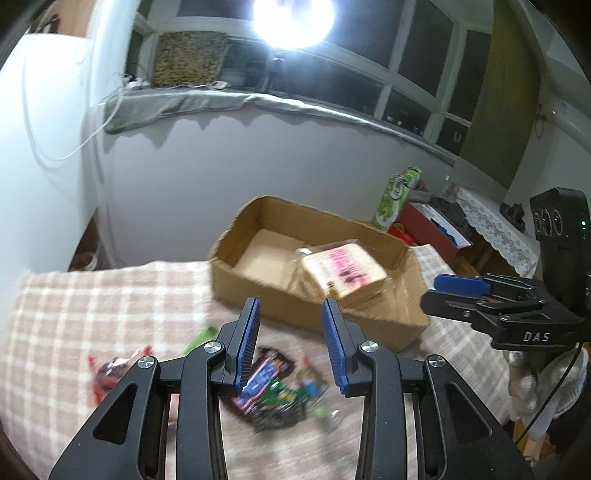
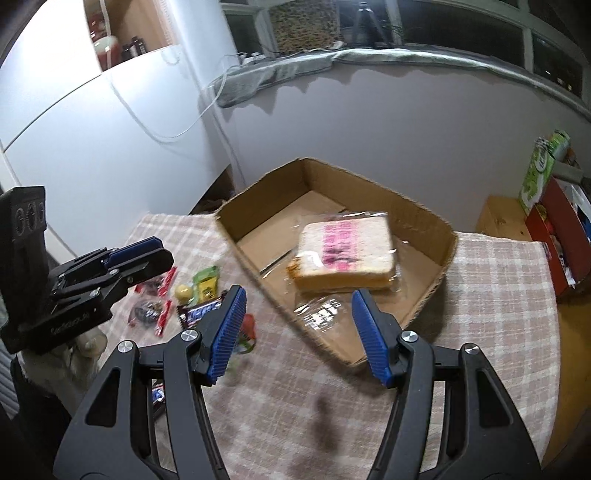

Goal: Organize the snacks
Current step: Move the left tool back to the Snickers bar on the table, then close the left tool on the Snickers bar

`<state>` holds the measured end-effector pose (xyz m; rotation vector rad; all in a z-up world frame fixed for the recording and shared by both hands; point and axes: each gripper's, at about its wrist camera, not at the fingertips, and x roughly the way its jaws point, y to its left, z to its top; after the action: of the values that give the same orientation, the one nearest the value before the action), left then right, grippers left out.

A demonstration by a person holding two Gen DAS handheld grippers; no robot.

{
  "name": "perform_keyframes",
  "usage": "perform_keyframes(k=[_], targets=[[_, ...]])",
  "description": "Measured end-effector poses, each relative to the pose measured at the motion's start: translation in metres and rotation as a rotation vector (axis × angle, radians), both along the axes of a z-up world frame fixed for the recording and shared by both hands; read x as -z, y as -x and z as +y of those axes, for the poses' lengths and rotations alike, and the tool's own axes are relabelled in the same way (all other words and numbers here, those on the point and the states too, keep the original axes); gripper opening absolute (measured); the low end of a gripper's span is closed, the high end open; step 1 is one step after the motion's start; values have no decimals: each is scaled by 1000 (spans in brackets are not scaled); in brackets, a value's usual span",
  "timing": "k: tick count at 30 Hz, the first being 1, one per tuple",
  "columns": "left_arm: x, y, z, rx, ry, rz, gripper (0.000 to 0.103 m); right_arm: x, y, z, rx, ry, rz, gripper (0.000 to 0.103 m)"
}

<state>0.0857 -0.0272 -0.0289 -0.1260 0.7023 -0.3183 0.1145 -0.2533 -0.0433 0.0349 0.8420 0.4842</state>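
A clear-wrapped loaf of sliced bread [image 1: 343,269] [image 2: 347,254] with pink print lies inside an open cardboard box [image 1: 236,236] [image 2: 266,188] on the checked tablecloth. Loose snacks lie left of the box: a dark chocolate bar [image 2: 199,312], a green packet [image 2: 207,282], a yellow ball [image 2: 183,291] and red-edged packets [image 2: 162,310], blurred in the left wrist view as a pile [image 1: 273,391]. My left gripper [image 1: 291,306] hovers open above this pile with nothing between its pads. My right gripper [image 2: 300,295] stands open and empty just before the box's near corner.
A green carton [image 1: 397,195] [image 2: 539,173] and a red box [image 1: 432,229] [image 2: 554,240] stand beyond the table's right edge. A white cabinet [image 2: 74,129] stands at the left and a bright lamp [image 1: 293,18] shines on the sill. A fuzzy pale sleeve [image 1: 535,376] shows behind the right gripper.
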Motion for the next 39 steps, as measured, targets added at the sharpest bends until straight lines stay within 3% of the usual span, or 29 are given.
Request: perform_keyframes(k=[11,20,23,32,35,39], targets=[[27,31,37,-50,-3,62,33,32,14,41,-123,16,74,62],[49,84,27,9,-21,120,33,65,17,67,-197,74,133,62],[57,97,17,35,-27,151,39,76,19,74,-216,109,143,62],[82,112,-4,53,-145,239,39,91,27,87,-269,199,129,61],[87,112,-7,49,-173,243,39,94,27,93,-286,226,127,51],[93,112,-9,44,-195,245,39,100,24,101,-299,258,132,49]])
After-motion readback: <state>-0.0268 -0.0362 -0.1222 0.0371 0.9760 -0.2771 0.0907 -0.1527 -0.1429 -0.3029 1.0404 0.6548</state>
